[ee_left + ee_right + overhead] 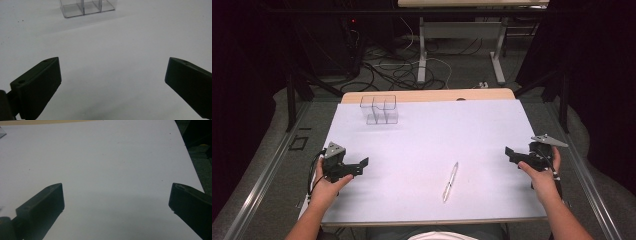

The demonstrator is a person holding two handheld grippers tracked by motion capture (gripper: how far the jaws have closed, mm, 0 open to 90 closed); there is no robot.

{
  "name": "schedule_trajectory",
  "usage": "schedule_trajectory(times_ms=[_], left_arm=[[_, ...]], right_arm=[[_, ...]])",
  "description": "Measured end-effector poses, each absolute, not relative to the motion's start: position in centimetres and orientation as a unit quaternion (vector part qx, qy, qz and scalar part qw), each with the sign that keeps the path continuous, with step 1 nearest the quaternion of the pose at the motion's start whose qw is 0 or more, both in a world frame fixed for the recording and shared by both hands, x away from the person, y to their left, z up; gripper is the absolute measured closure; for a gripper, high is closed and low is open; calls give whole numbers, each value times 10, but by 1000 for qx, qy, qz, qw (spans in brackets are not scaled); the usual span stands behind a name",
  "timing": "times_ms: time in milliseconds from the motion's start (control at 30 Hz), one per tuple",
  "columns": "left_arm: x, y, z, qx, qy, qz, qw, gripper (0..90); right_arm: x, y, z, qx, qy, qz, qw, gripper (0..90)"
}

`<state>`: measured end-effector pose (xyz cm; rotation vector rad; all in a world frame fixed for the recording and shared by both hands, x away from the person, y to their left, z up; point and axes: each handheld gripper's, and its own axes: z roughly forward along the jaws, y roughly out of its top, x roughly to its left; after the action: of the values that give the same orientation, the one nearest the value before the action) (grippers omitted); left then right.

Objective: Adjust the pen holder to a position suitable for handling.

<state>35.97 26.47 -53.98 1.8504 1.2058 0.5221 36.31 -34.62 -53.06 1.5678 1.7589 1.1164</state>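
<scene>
Both hands rest at the near corners of the white-covered tabletop, each holding a black two-jaw gripper. The left gripper sits near the left edge, the right gripper near the right edge, and both point inward toward the middle. In the left gripper view the two black jaws stand wide apart with bare white surface between them and nothing held; the right gripper view shows the same, jaws spread wide and empty. The slim silver-and-clear pen lies flat on the tabletop, near the front edge and a little right of centre, touching neither gripper. Its long axis runs mostly front to back, the far end tilted slightly to the right. It lies between the two hands, somewhat nearer the right gripper, toward the person and to the left of that gripper's jaws. The clear plastic compartmented organiser stands upright at the far left of the tabletop, well apart from the pen, and lies ahead of the left gripper, seen at the top of its own view. Judgement: a pick-up has not yet begun; the right hand looks the better placed, and its jaws would need to close across the pen's thin width, not along its length.
</scene>
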Motion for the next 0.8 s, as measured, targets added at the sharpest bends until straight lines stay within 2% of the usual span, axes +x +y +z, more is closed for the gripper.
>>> schedule_trajectory(times_ms=[400,500,600,667,800], left_arm=[[374,266,-523,709,499,225,445,39],[379,266,-518,701,500,236,451,84],[386,268,-511,687,503,248,462,189],[389,270,-508,686,506,247,462,192],[404,269,-494,674,508,260,469,262]], right_arm=[[363,-343,-532,573,659,402,276,10],[364,-342,-532,575,659,402,272,14],[363,-340,-532,575,660,402,269,17],[363,-340,-532,573,661,402,272,22],[363,-338,-532,576,660,400,269,24]])
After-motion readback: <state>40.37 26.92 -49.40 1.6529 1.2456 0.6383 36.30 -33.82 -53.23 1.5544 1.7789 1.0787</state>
